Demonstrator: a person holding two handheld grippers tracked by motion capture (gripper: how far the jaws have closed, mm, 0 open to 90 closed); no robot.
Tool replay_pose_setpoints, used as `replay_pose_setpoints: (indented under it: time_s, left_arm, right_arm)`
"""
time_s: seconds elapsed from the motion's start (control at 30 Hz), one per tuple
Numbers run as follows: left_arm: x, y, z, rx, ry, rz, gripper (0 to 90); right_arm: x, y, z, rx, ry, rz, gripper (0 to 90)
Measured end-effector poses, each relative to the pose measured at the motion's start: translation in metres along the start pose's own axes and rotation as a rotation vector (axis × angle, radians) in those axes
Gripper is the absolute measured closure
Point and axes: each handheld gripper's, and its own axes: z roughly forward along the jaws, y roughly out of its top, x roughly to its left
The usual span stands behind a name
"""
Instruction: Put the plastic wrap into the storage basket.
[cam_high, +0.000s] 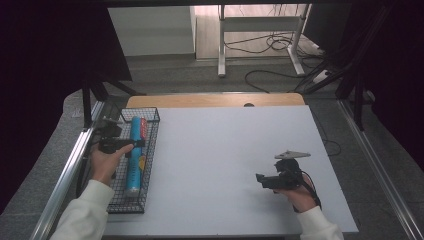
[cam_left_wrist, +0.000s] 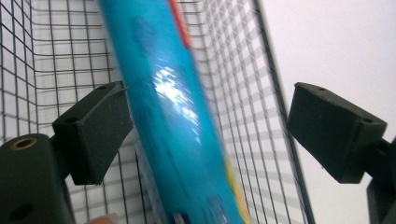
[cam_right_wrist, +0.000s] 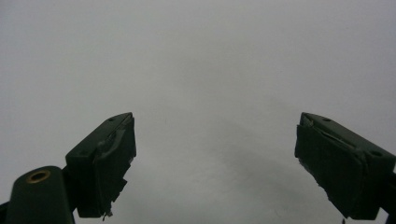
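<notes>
A long blue tube (cam_high: 134, 172) lies lengthwise in a black wire basket (cam_high: 151, 150) at the table's left edge. My left gripper (cam_high: 136, 146) reaches over the basket from the left, across the tube's middle. In the left gripper view the tube (cam_left_wrist: 173, 116) runs up between the jaws over the basket mesh (cam_left_wrist: 46, 56). The left gripper (cam_left_wrist: 208, 109) is open: one pad sits close beside the tube and the other stands well off it. My right gripper (cam_high: 260, 179) hovers low over the white table at the right, and the right gripper (cam_right_wrist: 215, 140) is open with nothing between its jaws.
A red strip (cam_high: 144, 127) shows beside the tube's far end in the basket. The white tabletop (cam_high: 225, 145) stretches between the two hands, with a wooden strip (cam_high: 215, 100) along its far edge. A metal rail (cam_high: 65, 175) runs along the basket's left side.
</notes>
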Motion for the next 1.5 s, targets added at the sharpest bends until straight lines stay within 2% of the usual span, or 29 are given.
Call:
replay_pose_setpoints:
  time_s: [0.07, 0.1, 0.13, 0.2, 0.27, 0.37, 0.47, 0.5, 0.57, 0.63, 0.7, 0.9, 1.0, 1.1, 1.13, 1.2, 1.3, 1.5]
  left_arm:
    - [-0.005, -0.011, -0.012, -0.033, 0.010, 0.045, 14.4]
    - [-0.007, -0.015, -0.017, -0.045, 0.003, 0.056, 14.4]
    - [-0.010, -0.023, -0.027, -0.057, -0.016, 0.089, 14.8]
    - [-0.015, -0.032, -0.036, -0.050, -0.011, 0.137, 15.3]
    - [-0.023, -0.048, -0.050, -0.052, -0.030, 0.195, 15.3]
    - [-0.031, -0.065, -0.064, -0.072, -0.069, 0.227, 15.8]
    - [-0.048, -0.083, -0.072, -0.092, -0.117, 0.282, 15.8]
    - [-0.053, -0.086, -0.071, -0.098, -0.130, 0.289, 15.8]
    - [-0.065, -0.092, -0.068, -0.099, -0.162, 0.311, 15.4]
    - [-0.076, -0.096, -0.061, -0.092, -0.190, 0.336, 15.1]
    - [-0.085, -0.097, -0.053, -0.091, -0.207, 0.342, 15.2]
    - [-0.112, -0.096, -0.028, -0.093, -0.221, 0.363, 15.9]
    - [-0.125, -0.095, -0.016, -0.081, -0.221, 0.387, 16.2]
    - [-0.131, -0.096, -0.009, -0.101, -0.251, 0.376, 16.3]
    - [-0.132, -0.097, -0.008, -0.105, -0.248, 0.376, 16.7]
    - [-0.135, -0.098, -0.008, -0.092, -0.227, 0.414, 16.6]
    - [-0.133, -0.098, -0.010, -0.114, -0.247, 0.387, 17.4]
    - [-0.135, -0.101, -0.012, -0.110, -0.251, 0.409, 17.3]
  right_arm:
    - [0.000, 0.000, 0.002, 0.005, 0.003, -0.010, 12.5]
    - [0.000, 0.000, 0.002, 0.005, 0.003, -0.010, 12.5]
    - [0.000, 0.000, 0.002, 0.005, 0.004, -0.014, 12.5]
    - [0.001, 0.000, 0.000, -0.001, 0.001, -0.017, 12.5]
    - [0.001, -0.002, -0.004, -0.004, -0.002, -0.019, 12.5]
    - [0.004, -0.006, -0.010, -0.012, -0.011, -0.031, 12.5]
    - [0.007, -0.008, -0.014, -0.020, -0.011, -0.038, 12.5]
    - [0.009, -0.008, -0.015, -0.025, -0.010, -0.046, 12.5]
    - [0.012, -0.008, -0.017, -0.057, 0.023, -0.073, 12.3]
    - [0.013, -0.008, -0.018, -0.065, 0.041, -0.077, 12.2]
    - [0.014, -0.008, -0.019, -0.073, 0.058, -0.094, 12.2]
    - [0.013, -0.012, -0.020, -0.084, 0.065, -0.115, 12.0]
    - [0.013, -0.014, -0.020, -0.085, 0.067, -0.119, 11.8]
    - [0.014, -0.016, -0.019, -0.086, 0.068, -0.131, 11.6]
    - [0.014, -0.016, -0.019, -0.090, 0.066, -0.132, 11.6]
    - [0.014, -0.016, -0.020, -0.099, 0.069, -0.133, 11.6]
    - [0.013, -0.016, -0.020, -0.103, 0.070, -0.134, 11.5]
    - [0.015, -0.016, -0.020, -0.101, 0.066, -0.143, 11.0]
